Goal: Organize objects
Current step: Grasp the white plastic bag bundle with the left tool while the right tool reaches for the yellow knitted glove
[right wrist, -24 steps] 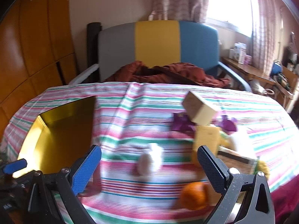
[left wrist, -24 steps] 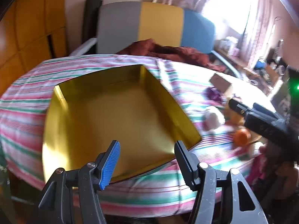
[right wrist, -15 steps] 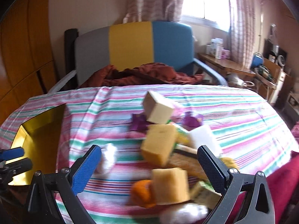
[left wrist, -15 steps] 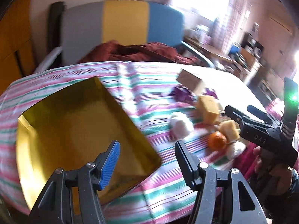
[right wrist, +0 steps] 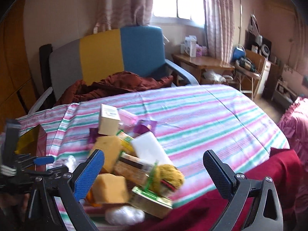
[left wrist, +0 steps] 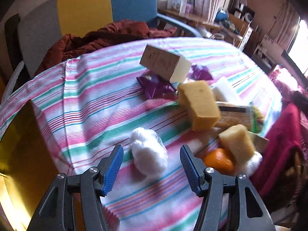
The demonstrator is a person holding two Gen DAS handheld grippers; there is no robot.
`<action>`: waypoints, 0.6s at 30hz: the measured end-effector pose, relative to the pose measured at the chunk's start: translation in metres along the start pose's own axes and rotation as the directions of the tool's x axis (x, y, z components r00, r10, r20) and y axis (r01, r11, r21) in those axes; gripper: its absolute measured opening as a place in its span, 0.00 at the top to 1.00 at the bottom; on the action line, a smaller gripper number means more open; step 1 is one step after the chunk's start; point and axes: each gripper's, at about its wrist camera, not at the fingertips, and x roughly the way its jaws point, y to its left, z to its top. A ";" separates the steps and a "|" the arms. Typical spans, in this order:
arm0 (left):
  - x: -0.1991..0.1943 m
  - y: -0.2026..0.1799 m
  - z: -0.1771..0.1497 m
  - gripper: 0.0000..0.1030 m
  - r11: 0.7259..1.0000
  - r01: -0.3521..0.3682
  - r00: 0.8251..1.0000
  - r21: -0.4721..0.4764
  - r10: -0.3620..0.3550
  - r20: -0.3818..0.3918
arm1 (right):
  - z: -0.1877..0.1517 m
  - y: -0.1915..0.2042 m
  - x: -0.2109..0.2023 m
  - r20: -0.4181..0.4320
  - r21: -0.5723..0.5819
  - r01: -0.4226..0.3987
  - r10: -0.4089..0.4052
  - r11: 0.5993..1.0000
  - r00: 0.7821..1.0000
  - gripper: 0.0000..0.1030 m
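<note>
The left hand-held gripper point(left wrist: 151, 170) is wide open with nothing between its blue pads, and a white cotton wad point(left wrist: 147, 152) lies just ahead of the gap. To its right, close by, sit an orange point(left wrist: 218, 160), a small sponge point(left wrist: 237, 143) and a second wad point(left wrist: 251, 162); to its left lies the gold tray point(left wrist: 21, 154). The right hand-held gripper point(right wrist: 154, 170) is also spread wide and empty, over the near end of the heap: a green-edged packet point(right wrist: 152, 202), a yellow yarn ball point(right wrist: 169, 175) and a flat brown packet point(right wrist: 134, 166) just ahead of it. Beyond those come a large sponge point(left wrist: 199, 105), a white block point(right wrist: 151, 150), purple wrappers point(left wrist: 156, 86) and, farthest in the heap, a cardboard box point(left wrist: 163, 64) standing tilted on the pile. Everything rests on the desk, under a pink, green and white striped cloth point(right wrist: 202, 115). Behind it stands a grey, yellow and blue chair point(right wrist: 104, 57) with a rust blanket point(right wrist: 119, 84), then a cluttered side table point(right wrist: 202, 62) and a curtained window point(right wrist: 177, 0).
</note>
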 end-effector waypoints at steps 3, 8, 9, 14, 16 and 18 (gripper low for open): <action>0.024 0.000 0.004 0.44 0.999 -0.031 0.999 0.010 0.031 -0.042 | -0.004 -0.012 0.003 -0.056 0.023 -0.036 0.037 0.999 0.998 0.00; 0.044 -0.004 0.000 0.64 0.999 -0.026 0.997 0.032 0.028 -0.065 | -0.015 -0.006 0.007 -0.122 0.007 -0.124 0.124 0.992 0.985 0.00; 0.043 -0.004 -0.002 0.65 0.999 -0.026 0.998 0.034 0.027 -0.058 | -0.016 -0.003 0.008 -0.133 -0.004 -0.146 0.144 0.989 0.981 0.00; 0.015 0.000 -0.013 0.65 1.000 0.010 1.000 -0.013 -0.009 0.015 | -0.023 0.008 0.011 -0.193 -0.054 -0.223 0.209 0.973 0.959 0.00; 0.001 0.003 -0.018 0.65 0.999 0.028 0.999 -0.028 -0.026 0.044 | -0.024 0.009 0.011 -0.221 -0.054 -0.259 0.242 0.964 0.945 0.00; -0.012 0.005 -0.024 0.65 0.998 0.043 0.997 -0.039 -0.040 0.068 | -0.026 0.010 0.012 -0.246 -0.078 -0.265 0.239 0.961 0.939 0.00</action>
